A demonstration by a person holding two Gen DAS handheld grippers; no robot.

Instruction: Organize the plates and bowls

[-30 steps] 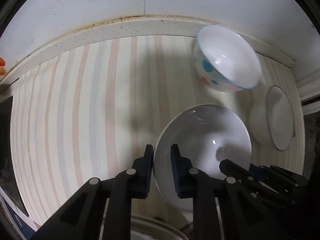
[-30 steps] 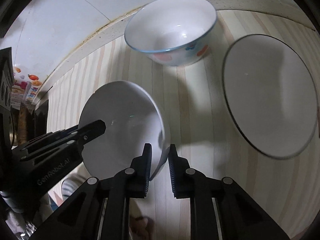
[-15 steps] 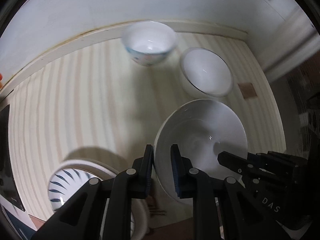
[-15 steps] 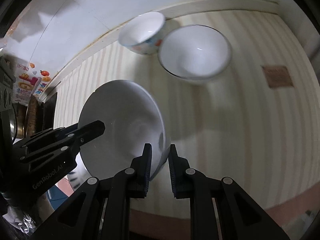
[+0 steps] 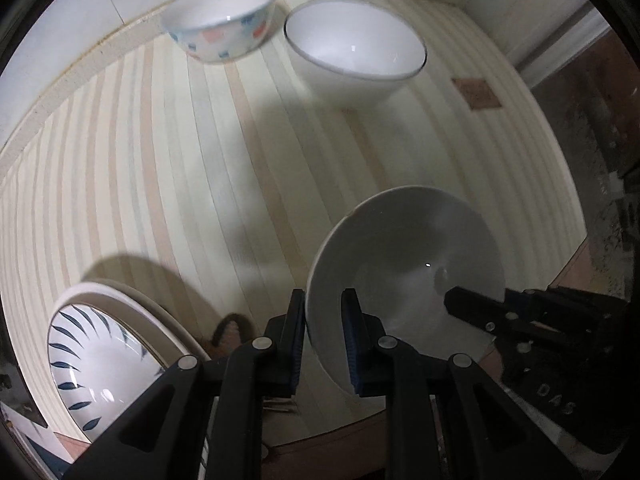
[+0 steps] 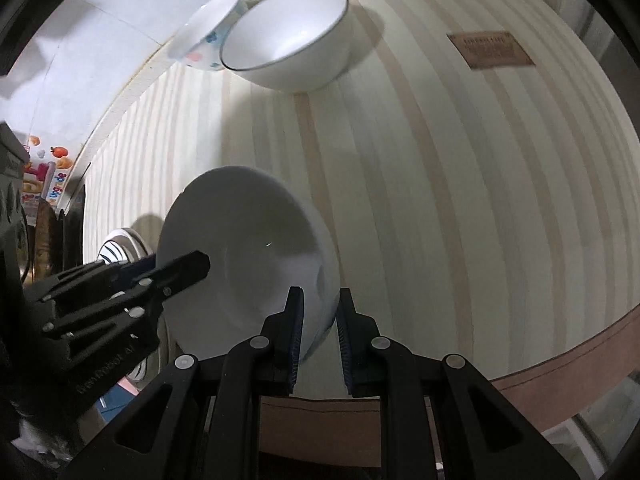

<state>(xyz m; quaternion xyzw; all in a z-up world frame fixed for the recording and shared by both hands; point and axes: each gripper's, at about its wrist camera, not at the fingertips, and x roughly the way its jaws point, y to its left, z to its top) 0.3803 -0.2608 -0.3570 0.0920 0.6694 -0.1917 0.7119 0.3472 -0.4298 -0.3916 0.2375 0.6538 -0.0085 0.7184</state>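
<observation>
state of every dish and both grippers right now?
White bowl: lifted off the table, tilted, rim pinched from both sides.
Left gripper: shut on the white bowl's rim.
Right gripper: shut on the opposite rim.
Spotted bowl: upright on the table, empty.
Dark-rimmed bowl: upright, empty, beside the spotted bowl.
Blue-leaf plate: on a larger white plate at the table edge.

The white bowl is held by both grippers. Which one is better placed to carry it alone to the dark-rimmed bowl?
Probably the right gripper: the dark-rimmed bowl lies up its side, with bare striped mat between. The left gripper holds the white bowl nearer the patterned plate.
</observation>
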